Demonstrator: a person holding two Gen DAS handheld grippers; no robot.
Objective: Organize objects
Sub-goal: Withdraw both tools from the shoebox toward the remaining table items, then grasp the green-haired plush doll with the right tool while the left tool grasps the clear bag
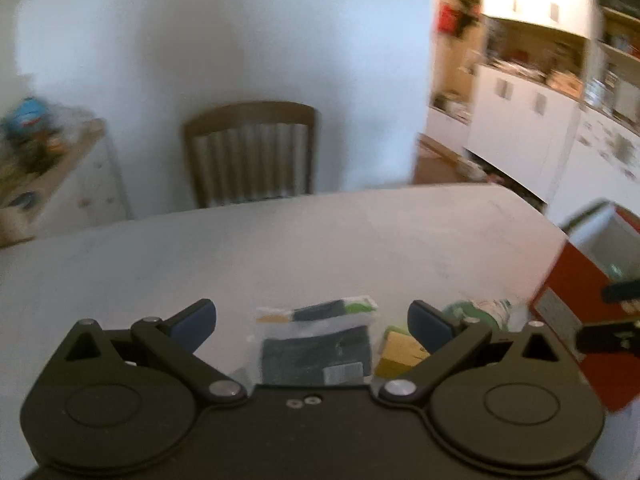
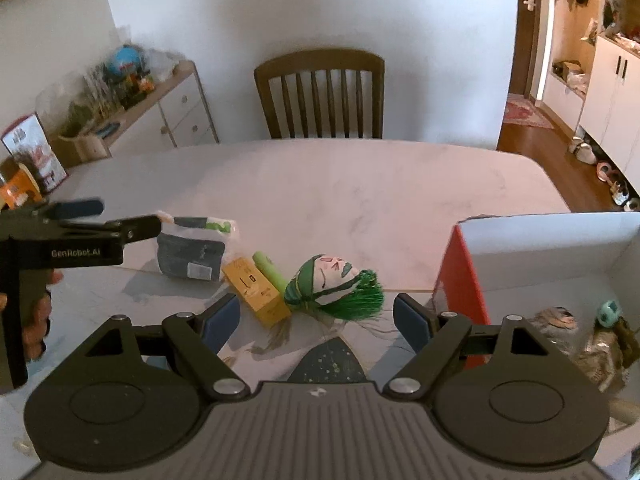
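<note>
1. Left wrist view is showing the left gripper point(image 1: 312, 324) w/ its blue-padded jaws standing wide apart, nothing between them. It's hovering above a clear pouch point(image 1: 316, 344) w/ dark fabric inside, lying on the pale table point(image 1: 280, 248). Frame is blurry, so fine detail is hard to tell.
2. Right wrist view is showing the right gripper point(image 2: 316, 320), jaws likewise spread wide, holding nothing, hanging over the table point(image 2: 360, 188) near its front edge.
3. Same view is catching the left gripper point(image 2: 120, 220) from the side at the left edge, w/ a hand point(image 2: 36, 316) wrapping its grip; its tip is sitting just over the pouch point(image 2: 192, 252).
4. Task items are lying in a loose row on the table: pouch at left, then a yellow box point(image 2: 256, 290), w/ a light green tube point(image 2: 270, 270) touching its far side, then a green-haired mask head point(image 2: 336, 280) just beside them.
5. Red-sided open box point(image 2: 464, 276) is standing at right, apart from the row; inside it a few items are lying, incl. a small teal toy point(image 2: 608, 312) and crinkly packets, not clear enough to name.
6. Wooden chair point(image 2: 320, 92) is standing at the far side of the table, against a white wall.
</note>
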